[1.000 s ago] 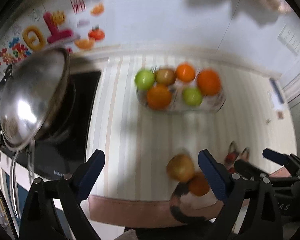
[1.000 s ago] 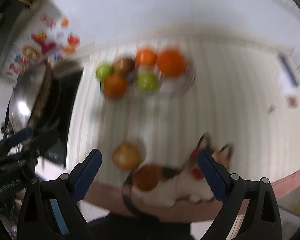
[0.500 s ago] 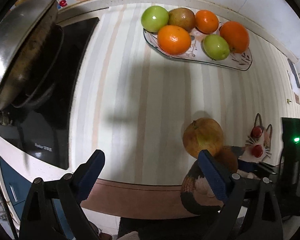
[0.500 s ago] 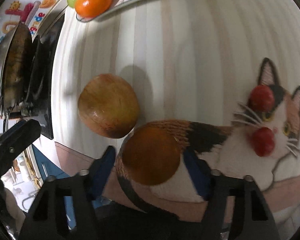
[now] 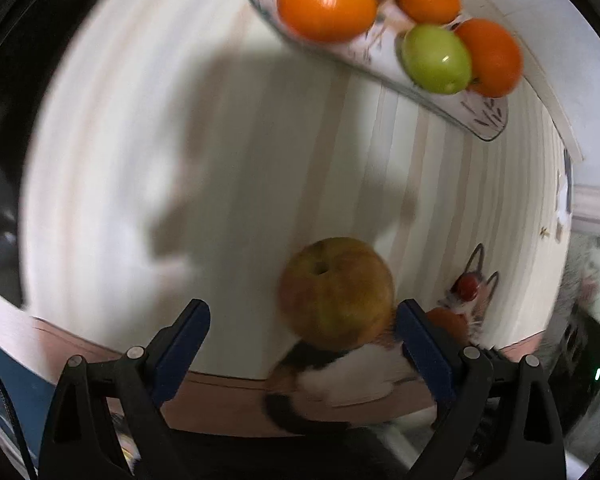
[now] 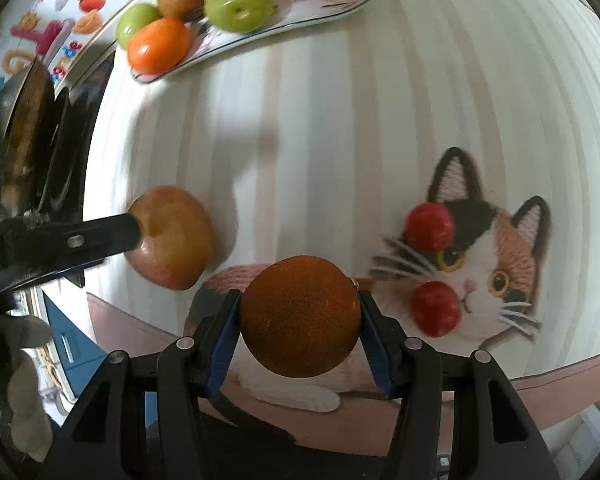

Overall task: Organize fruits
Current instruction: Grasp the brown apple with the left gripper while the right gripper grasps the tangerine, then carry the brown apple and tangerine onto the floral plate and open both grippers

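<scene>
The surface (image 6: 380, 100) wore a pale striped cloth with an embroidered calico cat (image 6: 480, 248) near its front edge. To the left sat a black cooktop (image 6: 66, 152) carrying a steel pan (image 6: 28, 120). Colourful stickers (image 6: 44, 36) dotted the white wall behind. Soft shadows crossed the cloth.

Your brown-orange fruit (image 6: 300, 316) sits near the mat's front edge, on the cat print (image 6: 480, 256); red-yellow apple (image 5: 336, 292) just left of it, stem dimple up; plate (image 6: 340, 8) of oranges and green fruits far behind.
</scene>
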Motion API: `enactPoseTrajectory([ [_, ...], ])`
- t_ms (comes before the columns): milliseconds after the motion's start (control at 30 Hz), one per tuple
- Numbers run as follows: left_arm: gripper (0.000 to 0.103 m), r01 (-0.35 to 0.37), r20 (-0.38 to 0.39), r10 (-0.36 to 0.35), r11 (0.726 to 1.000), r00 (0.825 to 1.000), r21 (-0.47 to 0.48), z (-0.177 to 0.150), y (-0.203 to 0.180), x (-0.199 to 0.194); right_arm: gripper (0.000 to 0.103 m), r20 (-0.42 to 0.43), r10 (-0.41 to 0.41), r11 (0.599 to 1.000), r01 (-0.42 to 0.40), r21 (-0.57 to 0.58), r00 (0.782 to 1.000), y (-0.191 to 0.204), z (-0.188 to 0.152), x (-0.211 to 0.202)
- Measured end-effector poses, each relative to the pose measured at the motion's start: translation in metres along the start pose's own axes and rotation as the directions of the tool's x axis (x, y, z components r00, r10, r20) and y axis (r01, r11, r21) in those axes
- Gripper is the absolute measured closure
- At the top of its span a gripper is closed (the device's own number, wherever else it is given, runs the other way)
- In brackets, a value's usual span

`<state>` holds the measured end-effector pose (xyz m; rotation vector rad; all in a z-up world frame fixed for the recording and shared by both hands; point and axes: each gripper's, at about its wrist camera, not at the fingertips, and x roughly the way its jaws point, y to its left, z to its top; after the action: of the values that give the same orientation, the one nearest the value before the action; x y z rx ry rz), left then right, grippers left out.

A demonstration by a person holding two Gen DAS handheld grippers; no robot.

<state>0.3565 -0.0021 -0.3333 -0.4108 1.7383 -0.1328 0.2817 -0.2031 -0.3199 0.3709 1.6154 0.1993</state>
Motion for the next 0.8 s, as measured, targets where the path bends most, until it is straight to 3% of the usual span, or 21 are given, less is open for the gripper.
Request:
enactPoseTrajectory([
  [67,0.008,0.013,-0.021,-0.014,1.0,1.0,-0.024,0.005,-0.001,0.01,0.044,-0.003,0.007,1.0,-0.007,0.012,1.0,-0.007,0.002,-0.002],
  [100,0.014,0.029,-0.028,-0.03,0.999,0.999,-0.033,0.006,-0.003,0.015,0.044,-0.004,0.009,1.0,-0.009,0.016,1.0,-0.009,0.002,-0.002],
  [133,0.031,0.032,-0.029,-0.033,0.999,0.999,-0.035,0.007,-0.005,0.019,0.044,-0.005,0.011,1.0,-0.011,0.02,1.0,-0.011,0.002,-0.003],
  [167,0.038,0.026,-0.028,-0.027,0.999,0.999,-0.029,0.006,-0.005,0.021,0.044,-0.005,0.012,1.0,-0.012,0.022,1.0,-0.012,0.003,-0.002],
  [300,0.038,-0.055,0.03,0.053,0.996,0.998,0.07,0.0,-0.021,0.017,0.044,-0.004,0.023,0.999,-0.023,0.025,1.0,-0.016,0.008,-0.003],
  [367,0.038,-0.174,0.104,0.158,0.971,0.982,0.161,-0.006,-0.031,0.013,0.044,0.002,0.022,1.0,-0.022,0.021,1.0,-0.019,0.009,-0.007],
  [400,0.038,-0.24,0.15,0.212,0.949,0.966,0.203,-0.01,-0.035,0.011,0.044,0.003,0.016,1.0,-0.016,0.012,1.0,-0.019,0.012,-0.007],
  [433,0.038,-0.263,0.165,0.23,0.94,0.959,0.217,-0.011,-0.036,0.01,0.044,0.002,0.009,1.0,-0.009,0.004,1.0,-0.02,0.015,-0.008],
  [800,0.038,-0.233,0.145,0.208,0.955,0.967,0.185,-0.003,-0.026,0.003,0.043,-0.036,0.067,0.997,-0.066,0.046,0.997,-0.035,0.023,0.006],
])
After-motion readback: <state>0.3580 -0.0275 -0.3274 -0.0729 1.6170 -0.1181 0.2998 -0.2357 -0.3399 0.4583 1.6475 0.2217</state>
